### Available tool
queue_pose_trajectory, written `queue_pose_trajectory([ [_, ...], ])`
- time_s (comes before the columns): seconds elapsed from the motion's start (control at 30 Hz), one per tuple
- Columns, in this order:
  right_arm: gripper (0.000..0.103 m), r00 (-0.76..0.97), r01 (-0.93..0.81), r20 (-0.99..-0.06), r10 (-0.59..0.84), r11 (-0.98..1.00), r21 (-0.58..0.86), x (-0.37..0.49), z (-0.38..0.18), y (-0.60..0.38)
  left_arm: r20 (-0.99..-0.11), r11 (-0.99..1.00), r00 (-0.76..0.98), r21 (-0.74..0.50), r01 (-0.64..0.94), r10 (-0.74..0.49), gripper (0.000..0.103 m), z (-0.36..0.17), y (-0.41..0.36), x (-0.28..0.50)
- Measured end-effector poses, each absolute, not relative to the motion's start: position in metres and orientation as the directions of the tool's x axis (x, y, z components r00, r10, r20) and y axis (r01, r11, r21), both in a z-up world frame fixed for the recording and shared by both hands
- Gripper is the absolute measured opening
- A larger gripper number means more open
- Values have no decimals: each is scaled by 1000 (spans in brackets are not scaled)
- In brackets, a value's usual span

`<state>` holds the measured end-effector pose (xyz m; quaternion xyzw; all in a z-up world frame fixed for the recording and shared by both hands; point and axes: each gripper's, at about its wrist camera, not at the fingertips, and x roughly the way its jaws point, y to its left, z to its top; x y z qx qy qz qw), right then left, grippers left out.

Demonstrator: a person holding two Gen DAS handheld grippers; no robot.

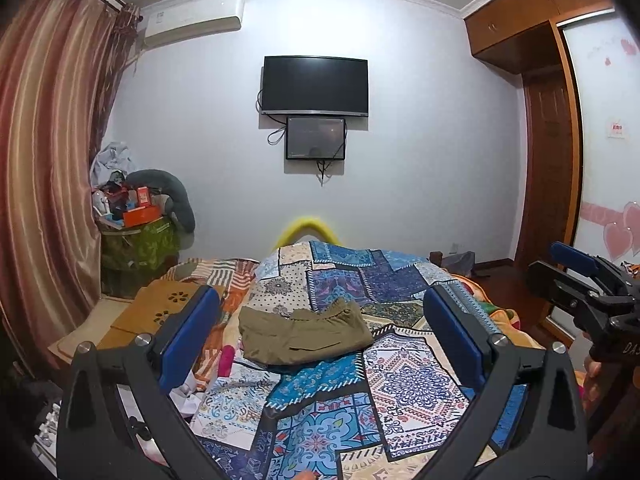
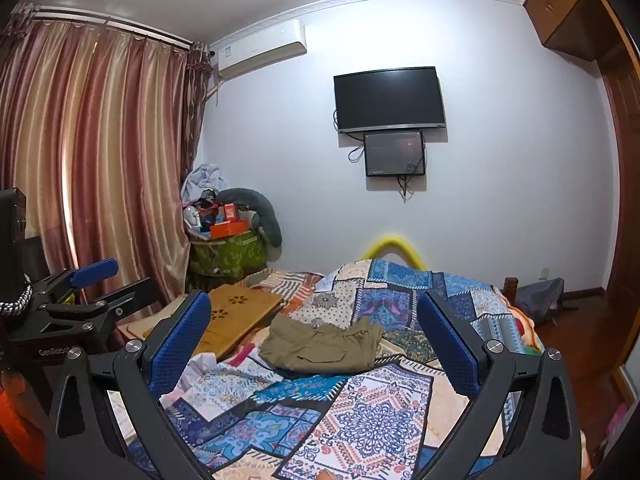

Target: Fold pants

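Olive-green pants (image 1: 306, 336) lie folded into a compact bundle on the patterned bedspread (image 1: 400, 384), also seen in the right wrist view (image 2: 324, 346). My left gripper (image 1: 320, 320) is open and empty, held above the bed short of the pants. My right gripper (image 2: 314, 320) is open and empty too, at a similar distance. The right gripper shows at the right edge of the left wrist view (image 1: 576, 276), and the left gripper at the left edge of the right wrist view (image 2: 104, 284).
A wooden lap tray (image 2: 240, 312) lies on the bed left of the pants. A cluttered green hamper (image 2: 228, 252) stands by the striped curtain (image 2: 92, 160). A TV (image 2: 390, 98) hangs on the far wall. A wardrobe (image 1: 560, 120) is at right.
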<state>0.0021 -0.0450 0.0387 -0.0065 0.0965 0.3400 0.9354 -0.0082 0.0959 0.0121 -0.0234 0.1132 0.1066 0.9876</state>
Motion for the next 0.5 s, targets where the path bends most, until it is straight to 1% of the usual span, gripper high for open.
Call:
queue_pose_trajectory([
  [0.5, 102, 750, -634, -189, 633, 770, 62, 2, 39, -46, -239, 979, 953, -36, -200, 186, 103, 13, 98, -4],
])
